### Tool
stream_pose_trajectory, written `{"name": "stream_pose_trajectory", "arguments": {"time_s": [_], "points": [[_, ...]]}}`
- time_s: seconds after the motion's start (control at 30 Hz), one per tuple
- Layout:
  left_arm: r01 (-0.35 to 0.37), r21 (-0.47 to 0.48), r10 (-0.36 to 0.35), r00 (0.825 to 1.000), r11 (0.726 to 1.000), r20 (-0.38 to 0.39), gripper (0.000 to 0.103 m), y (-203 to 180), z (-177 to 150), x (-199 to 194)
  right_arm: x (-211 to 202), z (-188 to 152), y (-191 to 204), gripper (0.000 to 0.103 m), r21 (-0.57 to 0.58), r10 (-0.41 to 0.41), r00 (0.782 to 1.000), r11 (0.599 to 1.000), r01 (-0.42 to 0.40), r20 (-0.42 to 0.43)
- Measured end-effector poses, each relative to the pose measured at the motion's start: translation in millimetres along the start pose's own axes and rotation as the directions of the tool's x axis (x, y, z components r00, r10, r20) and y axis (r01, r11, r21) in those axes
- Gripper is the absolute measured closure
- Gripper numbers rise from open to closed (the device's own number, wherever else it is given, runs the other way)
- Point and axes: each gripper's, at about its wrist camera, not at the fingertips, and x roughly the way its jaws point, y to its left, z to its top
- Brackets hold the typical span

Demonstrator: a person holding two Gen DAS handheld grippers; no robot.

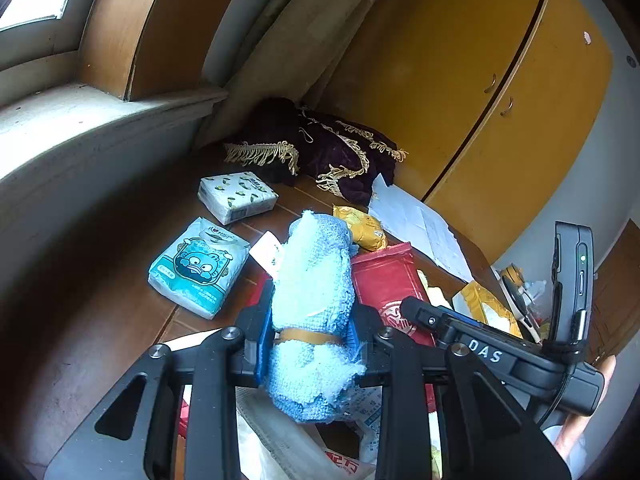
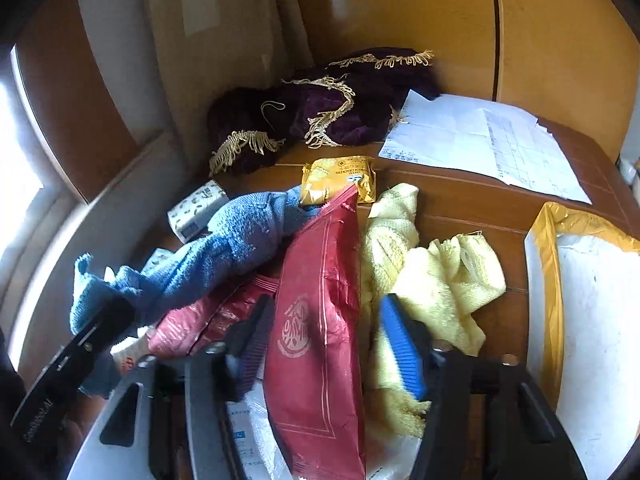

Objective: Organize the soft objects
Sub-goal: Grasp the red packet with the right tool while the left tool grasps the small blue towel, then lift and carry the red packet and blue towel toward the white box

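A: Which of your grippers carries the task's thing?

B: My left gripper (image 1: 310, 340). Its jaws are clamped on a rolled blue towel (image 1: 312, 312), bound with a tan band and held upright above the wooden table (image 1: 120, 308).

A: And the other?

B: My right gripper (image 2: 332, 344) stands with jaws spread, grasping nothing. A red foil packet (image 2: 320, 320) lies between the fingers; whether they touch it I cannot tell. The right finger's blue pad (image 2: 400, 348) sits against a crumpled yellow cloth (image 2: 440, 280).

A: What surrounds them?

B: Left of the towel, two tissue packs: a teal cartoon pack (image 1: 198, 266) and a white leaf-print pack (image 1: 236, 196). Behind it, a yellow snack packet (image 2: 340, 178). At the far corner, a dark purple fringed cloth (image 2: 320, 112), with a white printed sheet (image 2: 480, 140) beside it, under yellow cabinet doors (image 1: 480, 80). At the right, a white mailer with yellow tape (image 2: 584, 320).
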Motion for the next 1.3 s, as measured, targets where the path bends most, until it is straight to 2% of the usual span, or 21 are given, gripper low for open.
{"name": "stream_pose_trajectory", "arguments": {"time_s": [0.1,0.2,0.33,0.43,0.6,0.73,0.8,0.9,1.07,1.13,1.17,1.2,1.3], "points": [[-0.002,0.000,0.002,1.000,1.000,0.001,0.076,0.0,-0.5,-0.4,0.5,-2.1,4.0,0.081,-0.025,-0.016,1.000,1.000,0.016,-0.002],[-0.003,0.002,0.003,1.000,1.000,0.001,0.076,-0.4,-0.6,-0.2,-8.7,-1.1,2.5,0.090,0.001,0.022,1.000,1.000,-0.022,0.022],[0.006,-0.006,-0.006,1.000,1.000,0.007,0.076,1.3,-0.4,-1.4,-36.2,8.0,-11.5,0.091,0.071,0.082,0.989,0.993,-0.091,0.125],[0.012,-0.007,-0.012,1.000,1.000,0.012,0.076,1.9,0.0,-2.8,-57.5,10.1,-28.8,0.091,0.121,0.129,0.970,0.980,-0.156,0.205],[0.031,-0.028,-0.029,0.998,0.999,0.059,0.076,4.2,2.1,-13.2,-84.9,10.6,-53.9,0.091,0.173,0.232,0.931,0.942,-0.288,0.283],[0.105,-0.048,-0.101,0.992,0.993,0.081,0.076,-7.1,1.0,-28.0,-113.1,4.7,-72.8,0.091,0.173,0.285,0.897,0.918,-0.357,0.337],[0.123,-0.023,-0.122,0.991,0.992,0.051,0.076,-26.9,-0.5,-29.7,-125.3,1.6,-85.2,0.091,0.176,0.295,0.888,0.911,-0.372,0.354],[0.169,0.020,-0.169,0.986,0.985,-0.005,0.076,-62.5,-6.5,-30.3,-138.3,-4.0,-106.4,0.091,0.176,0.270,0.892,0.920,-0.350,0.363],[0.284,0.064,-0.279,0.958,0.957,-0.071,0.076,-117.9,-14.7,-24.3,-145.2,-17.0,-158.5,0.091,0.200,0.242,0.903,0.924,-0.326,0.355],[0.302,0.085,-0.294,0.951,0.949,-0.098,0.076,-138.5,-19.1,-16.9,-146.3,-20.1,-169.8,0.091,0.208,0.230,0.905,0.925,-0.317,0.357],[0.309,0.089,-0.299,0.947,0.947,-0.115,0.076,-148.2,-21.1,-11.7,-147.8,-25.2,-193.5,0.091,0.241,0.206,0.908,0.921,-0.306,0.365],[0.320,0.093,-0.307,0.943,0.943,-0.129,0.076,-157.6,-23.2,-6.2,-147.8,-25.2,-193.5,0.091,0.241,0.206,0.908,0.921,-0.306,0.365],[0.335,0.094,-0.317,0.933,0.937,-0.172,0.076,-183.2,-28.4,13.7,-140.3,-32.3,-225.8,0.091,0.313,0.179,0.914,0.901,-0.301,0.365]]}}
